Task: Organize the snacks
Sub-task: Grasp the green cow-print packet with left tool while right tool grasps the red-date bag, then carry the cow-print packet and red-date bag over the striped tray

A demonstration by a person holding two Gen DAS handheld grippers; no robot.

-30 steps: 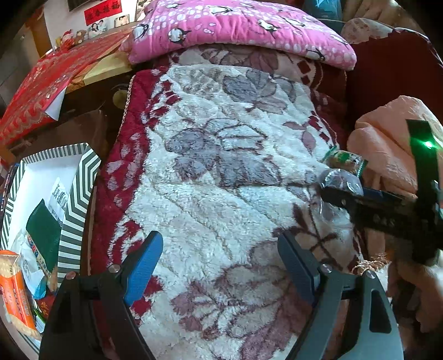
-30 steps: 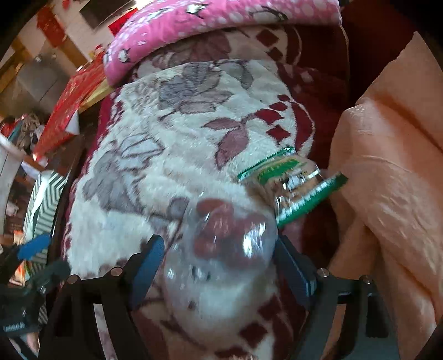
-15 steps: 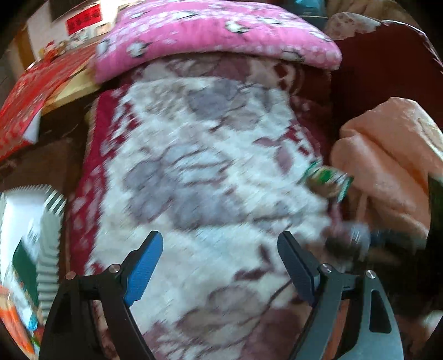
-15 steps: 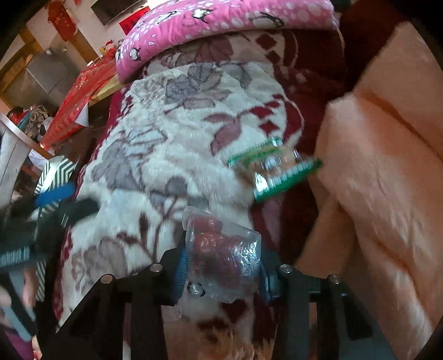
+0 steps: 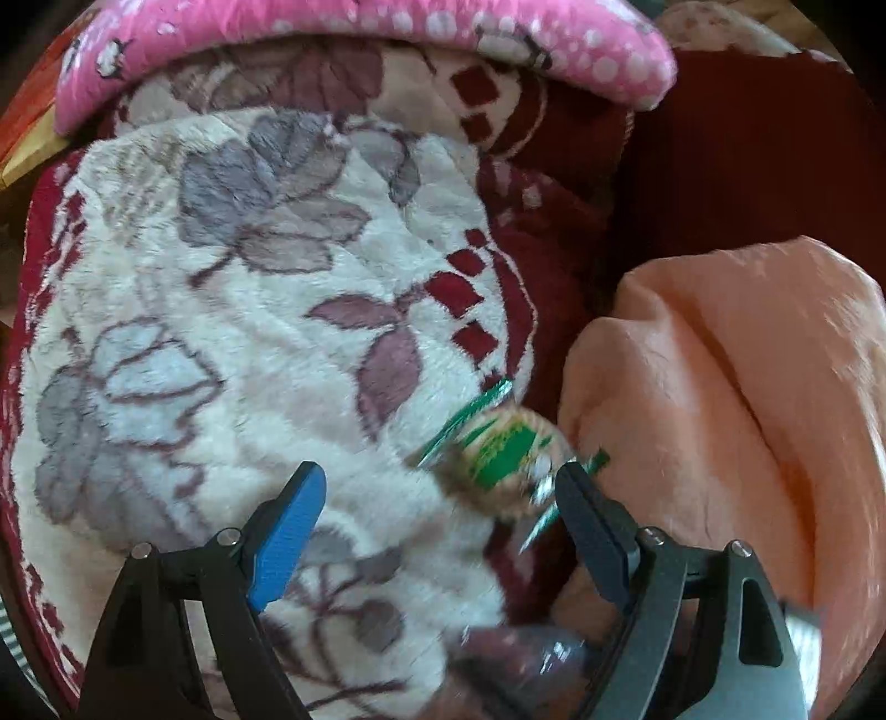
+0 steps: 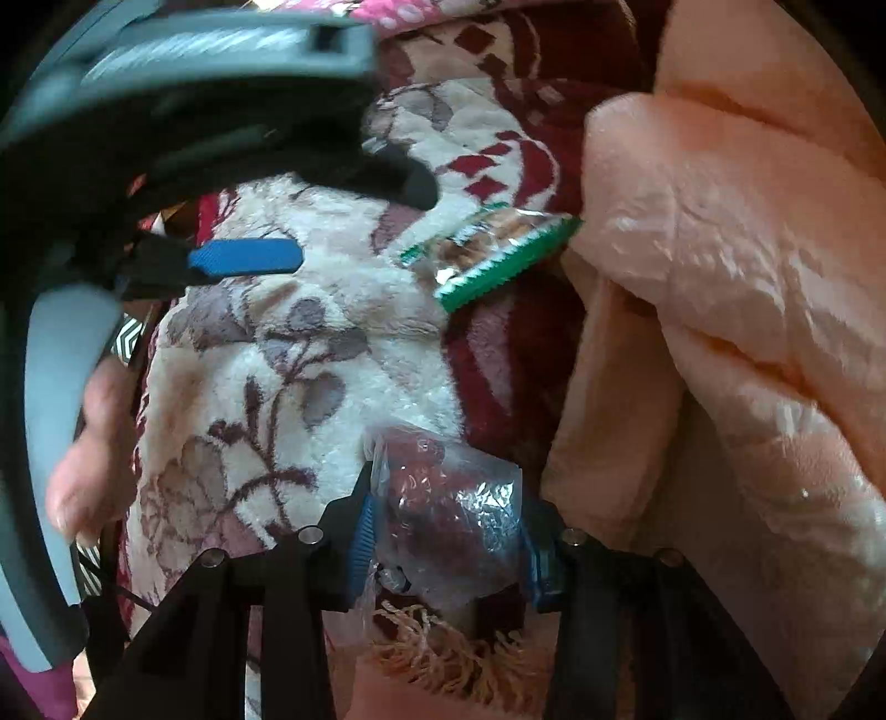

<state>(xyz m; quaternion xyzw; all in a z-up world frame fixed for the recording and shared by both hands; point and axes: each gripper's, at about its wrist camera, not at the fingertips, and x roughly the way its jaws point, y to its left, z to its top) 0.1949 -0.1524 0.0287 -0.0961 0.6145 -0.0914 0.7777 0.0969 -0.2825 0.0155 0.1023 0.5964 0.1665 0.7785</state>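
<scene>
Between right claw [image 6: 443, 545] pads, clear snack bag [image 6: 448, 526].

Floral blanket [image 5: 232, 332] beside peach quilt [image 5: 747, 415], pink pillow [image 5: 360, 33].

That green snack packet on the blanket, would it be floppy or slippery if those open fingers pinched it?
The green packet looks like thin, shiny, crinkled foil, so it probably crumples and may slide. It seems small and puffy, so likely light. Lying on the plush blanket, it may sink instead of scooting when the left gripper closes.
</scene>
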